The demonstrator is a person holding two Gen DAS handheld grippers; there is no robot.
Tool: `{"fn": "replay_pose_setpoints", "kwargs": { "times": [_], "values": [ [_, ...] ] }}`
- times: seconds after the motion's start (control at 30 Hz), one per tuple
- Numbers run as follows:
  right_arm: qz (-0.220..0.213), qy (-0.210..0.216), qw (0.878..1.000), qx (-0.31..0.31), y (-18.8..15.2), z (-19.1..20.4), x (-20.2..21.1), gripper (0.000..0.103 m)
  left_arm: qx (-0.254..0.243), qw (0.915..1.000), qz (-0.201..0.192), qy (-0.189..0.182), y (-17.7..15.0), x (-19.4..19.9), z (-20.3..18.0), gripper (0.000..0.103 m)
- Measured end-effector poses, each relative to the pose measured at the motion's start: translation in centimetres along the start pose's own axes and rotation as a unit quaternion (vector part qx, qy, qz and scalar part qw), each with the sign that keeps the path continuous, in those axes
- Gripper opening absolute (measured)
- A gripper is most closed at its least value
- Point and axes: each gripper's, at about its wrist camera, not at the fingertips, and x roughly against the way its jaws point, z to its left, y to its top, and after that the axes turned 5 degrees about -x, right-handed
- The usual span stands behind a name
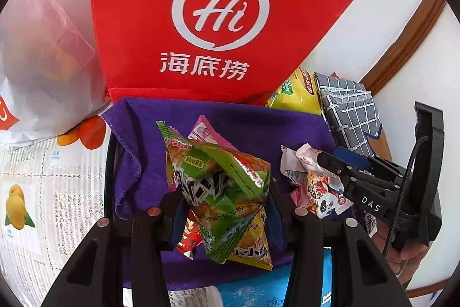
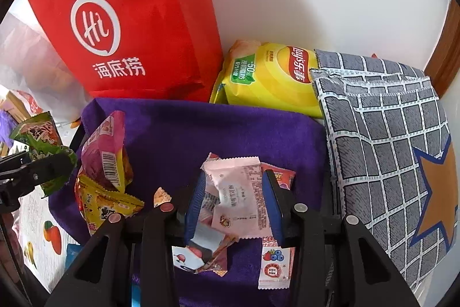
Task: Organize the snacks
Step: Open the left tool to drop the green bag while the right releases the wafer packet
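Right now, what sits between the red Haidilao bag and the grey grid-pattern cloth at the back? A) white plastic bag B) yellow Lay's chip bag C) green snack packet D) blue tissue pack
B: the yellow Lay's chip bag lies wedged between the red bag and the grey grid-pattern cloth, just behind the purple cloth.

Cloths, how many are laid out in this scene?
2: a purple cloth under the snack packets, and a grey checked cloth on its right, overlapping the yellow chip bag. More may be hidden.
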Motion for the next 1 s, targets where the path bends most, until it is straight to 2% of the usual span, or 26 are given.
{"fn": "replay_pose_setpoints", "kwargs": {
  "times": [0.3,0.57,0.77,1.0],
  "values": [
    [-0.026,0.002,1.0,0.001,0.3,0.3,2.4,0.051,-0.018,0.9995,0.025,0.01,-0.2,-1.5,-1.3,0.045],
    [-0.05,0.003,0.999,0.004,0.3,0.6,4.4,0.052,-0.04,0.9986,0.032,0.01,-0.4,-1.9,-2.5,0.046],
    [-0.054,0.002,0.998,0.006,0.2,0.8,4.9,0.052,-0.044,0.9981,0.037,0.019,-0.4,-1.9,-2.8,0.056],
    [-0.059,-0.002,0.998,0.005,0.2,0.9,5.2,0.052,-0.036,0.9986,0.032,0.019,-0.4,-1.3,-2.5,0.059]
  ]
}}
